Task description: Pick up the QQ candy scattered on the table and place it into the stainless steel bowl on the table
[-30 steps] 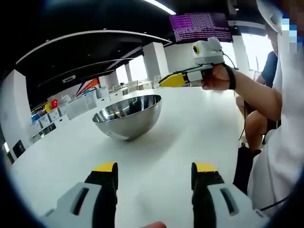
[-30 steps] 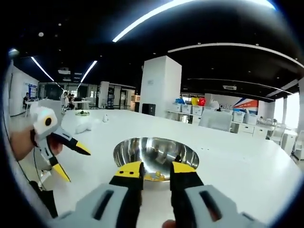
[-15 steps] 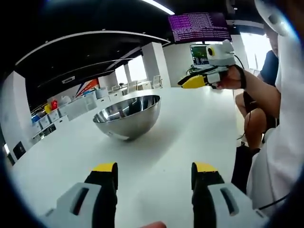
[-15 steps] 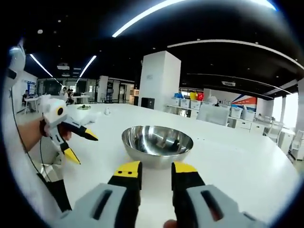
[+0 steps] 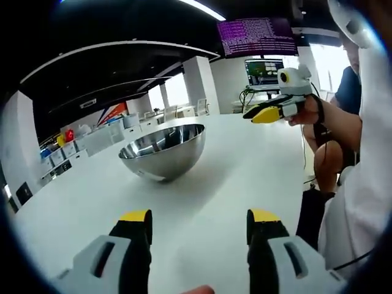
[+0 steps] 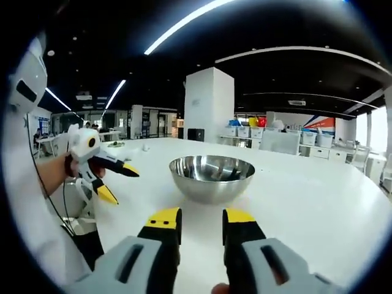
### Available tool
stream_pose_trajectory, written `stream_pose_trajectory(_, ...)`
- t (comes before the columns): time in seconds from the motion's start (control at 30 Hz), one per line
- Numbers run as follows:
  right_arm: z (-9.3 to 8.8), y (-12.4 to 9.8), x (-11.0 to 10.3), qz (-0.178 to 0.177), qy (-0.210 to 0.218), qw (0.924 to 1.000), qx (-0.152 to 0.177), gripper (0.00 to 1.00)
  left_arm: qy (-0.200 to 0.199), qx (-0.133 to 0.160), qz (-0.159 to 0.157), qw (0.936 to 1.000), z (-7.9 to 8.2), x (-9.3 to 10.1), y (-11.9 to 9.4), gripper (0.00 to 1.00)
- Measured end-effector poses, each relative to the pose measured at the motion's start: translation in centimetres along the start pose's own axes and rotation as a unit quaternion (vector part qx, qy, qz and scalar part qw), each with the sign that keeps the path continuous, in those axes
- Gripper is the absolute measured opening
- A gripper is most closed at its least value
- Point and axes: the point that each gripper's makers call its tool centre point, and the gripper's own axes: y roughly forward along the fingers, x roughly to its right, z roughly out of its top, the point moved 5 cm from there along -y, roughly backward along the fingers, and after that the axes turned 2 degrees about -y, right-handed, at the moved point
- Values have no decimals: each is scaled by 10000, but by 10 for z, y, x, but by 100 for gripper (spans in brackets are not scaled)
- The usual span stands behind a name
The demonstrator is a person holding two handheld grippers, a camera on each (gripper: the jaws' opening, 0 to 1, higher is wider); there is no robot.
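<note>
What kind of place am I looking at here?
Probably an open-plan office or lab. A long white table holds a steel bowl, storage bins line the far side, strip lights run overhead, and a wall screen shows text.

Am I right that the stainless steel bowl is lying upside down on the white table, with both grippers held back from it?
Not quite: the stainless steel bowl stands upright, its opening facing up, as the right gripper view shows. It does sit on the white table, and both grippers are back from it.
</note>
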Motion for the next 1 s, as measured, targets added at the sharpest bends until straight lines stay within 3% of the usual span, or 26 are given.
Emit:
stream_pose_trajectory(0.17, 0, 7, 0, 20, -226, 9997, -126, 27, 44, -25, -28, 10000, 5, -1, 2, 64)
stream_pose_trajectory(0.37, 1, 19, 5, 132, -448, 9988, -128, 30, -3, 238, 133, 9996, 14, -22, 5, 65)
stream_pose_trajectory(0.53, -2, 31, 10, 247, -493, 9984, -82, 32, 106, 194, 54, 9997, 9, -29, 17, 67)
stream_pose_trajectory(0.73, -12, 47, 10, 541, -605, 9963, -295, 36, 199, 16, -16, 9998, 4, -41, 27, 69)
stream_pose_trajectory(1.0, -18, 71, 18, 873, -635, 9939, -216, 44, 118, 125, -149, 9997, -1, -66, 39, 74)
